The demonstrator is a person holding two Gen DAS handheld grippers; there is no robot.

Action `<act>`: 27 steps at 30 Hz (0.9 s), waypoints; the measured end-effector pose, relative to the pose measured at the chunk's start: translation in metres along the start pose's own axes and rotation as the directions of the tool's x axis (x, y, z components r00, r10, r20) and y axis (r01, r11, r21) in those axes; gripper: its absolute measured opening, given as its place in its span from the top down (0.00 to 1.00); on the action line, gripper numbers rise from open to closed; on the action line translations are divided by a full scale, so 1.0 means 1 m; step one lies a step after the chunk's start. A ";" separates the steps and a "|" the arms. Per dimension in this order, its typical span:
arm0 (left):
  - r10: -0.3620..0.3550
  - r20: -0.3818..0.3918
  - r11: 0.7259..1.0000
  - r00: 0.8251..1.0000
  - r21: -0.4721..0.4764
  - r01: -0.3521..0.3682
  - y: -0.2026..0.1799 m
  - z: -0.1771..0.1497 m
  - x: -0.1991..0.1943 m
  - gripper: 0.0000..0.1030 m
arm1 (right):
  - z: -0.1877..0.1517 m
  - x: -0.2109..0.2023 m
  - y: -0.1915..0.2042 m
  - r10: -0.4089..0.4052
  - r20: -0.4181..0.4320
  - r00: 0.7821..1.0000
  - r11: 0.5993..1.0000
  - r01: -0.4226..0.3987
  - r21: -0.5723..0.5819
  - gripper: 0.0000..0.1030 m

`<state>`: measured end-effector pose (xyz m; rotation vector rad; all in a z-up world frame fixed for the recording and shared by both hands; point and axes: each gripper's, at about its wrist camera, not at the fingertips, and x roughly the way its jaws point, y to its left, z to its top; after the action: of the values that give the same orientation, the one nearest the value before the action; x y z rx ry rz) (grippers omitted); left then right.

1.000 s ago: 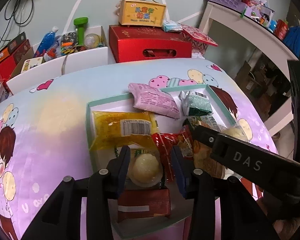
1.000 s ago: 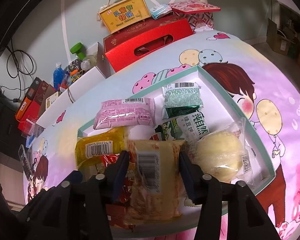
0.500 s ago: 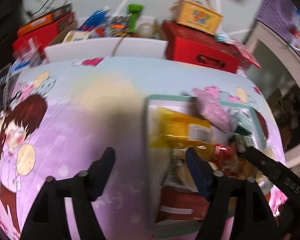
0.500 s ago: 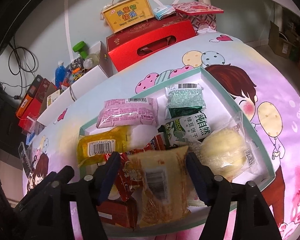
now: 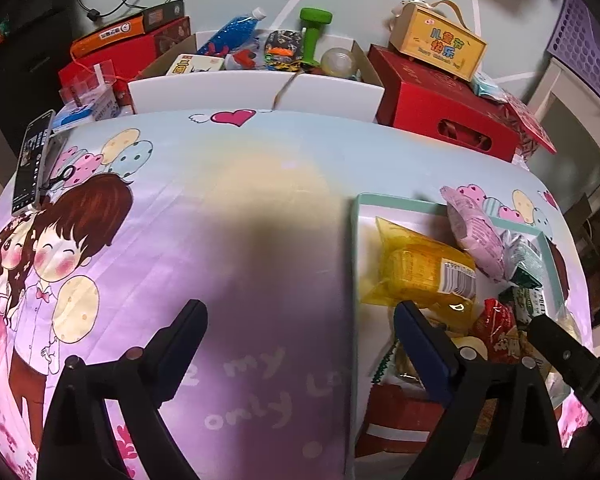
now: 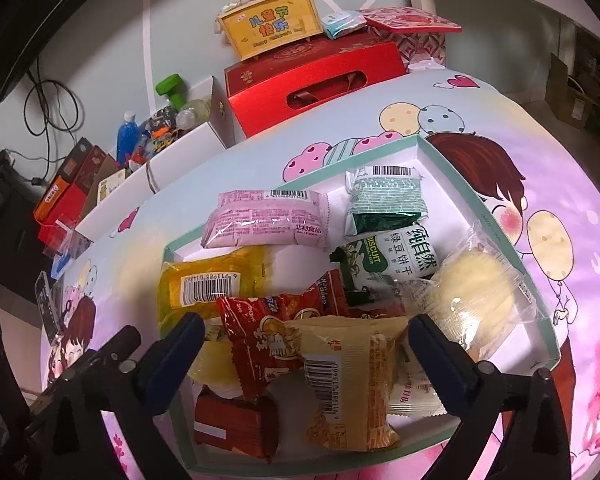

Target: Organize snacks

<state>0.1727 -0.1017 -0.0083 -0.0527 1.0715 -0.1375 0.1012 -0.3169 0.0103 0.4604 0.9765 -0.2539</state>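
Now the beige snack pack (image 6: 346, 376) lies between the spread right tool (image 6: 306, 350).

A pastel pink-and-blue cartoon-print cloth (image 6: 560, 184) covers the tabletop. At 12 o'clock in the mint-rimmed white shallow box (image 6: 452, 162) lie a pink plastic snack packet (image 6: 266, 224) and a green-and-white one (image 6: 384, 208); a translucent yellow wrapper (image 6: 212, 284) sits at 9 o'clock.

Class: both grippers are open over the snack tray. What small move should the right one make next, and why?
Probably lift the right gripper clear of the tray. Its jaws are open and empty, the tan packet lies loose between them, and no snack shows outside the tray.
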 end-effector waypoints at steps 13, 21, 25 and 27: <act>0.062 0.030 0.998 0.998 -0.008 -0.062 0.010 -0.002 -0.014 0.07 | -0.004 -0.006 0.011 -0.008 0.014 1.000 0.999 0.008 -0.053 0.00; 0.100 0.053 0.995 0.994 -0.014 -0.100 0.022 -0.017 -0.035 0.07 | -0.017 -0.023 0.026 -0.008 0.036 0.999 0.994 0.012 -0.111 0.00; 0.121 0.057 0.992 0.991 -0.036 -0.119 0.031 -0.032 -0.045 0.07 | -0.027 -0.035 0.028 -0.012 0.057 0.998 0.991 0.020 -0.129 0.00; 0.134 0.057 0.990 0.989 -0.040 -0.132 0.036 -0.040 -0.049 0.07 | -0.034 -0.039 0.026 -0.015 0.059 0.998 0.991 0.023 -0.134 0.00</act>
<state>0.1173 -0.0583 0.0115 -0.0172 1.0145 0.0036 0.0658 -0.2773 0.0342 0.3189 0.9348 -0.2159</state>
